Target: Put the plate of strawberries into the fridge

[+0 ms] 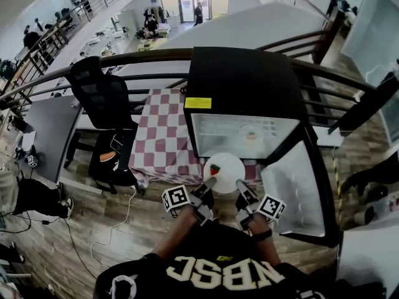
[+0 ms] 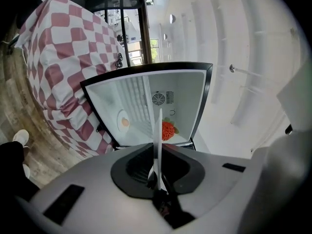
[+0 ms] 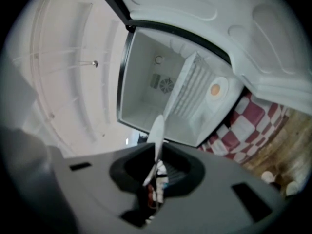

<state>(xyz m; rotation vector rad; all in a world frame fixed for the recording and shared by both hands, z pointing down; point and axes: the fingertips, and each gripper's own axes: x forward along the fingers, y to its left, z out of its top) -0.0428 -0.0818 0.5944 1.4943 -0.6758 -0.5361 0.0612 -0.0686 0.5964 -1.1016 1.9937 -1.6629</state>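
Observation:
A white plate (image 1: 227, 164) with one red strawberry (image 1: 214, 169) on it hangs level just in front of the open black fridge (image 1: 240, 86). My left gripper (image 1: 209, 184) is shut on the plate's near left rim, and my right gripper (image 1: 239, 185) is shut on its near right rim. In the left gripper view the plate (image 2: 158, 135) runs edge-on out of the left gripper (image 2: 157, 175), with the strawberry (image 2: 167, 129) beside it. In the right gripper view the right gripper (image 3: 157, 168) clamps the plate's rim (image 3: 157, 130). The fridge's white inside (image 1: 224, 129) faces me.
A small dish with an orange item (image 1: 250, 136) sits inside the fridge. The fridge door (image 1: 293, 189) stands swung open at the right. The fridge rests on a table with a red-and-white checked cloth (image 1: 163, 136). A black chair (image 1: 103, 98) stands left, and a railing (image 1: 143, 58) runs behind.

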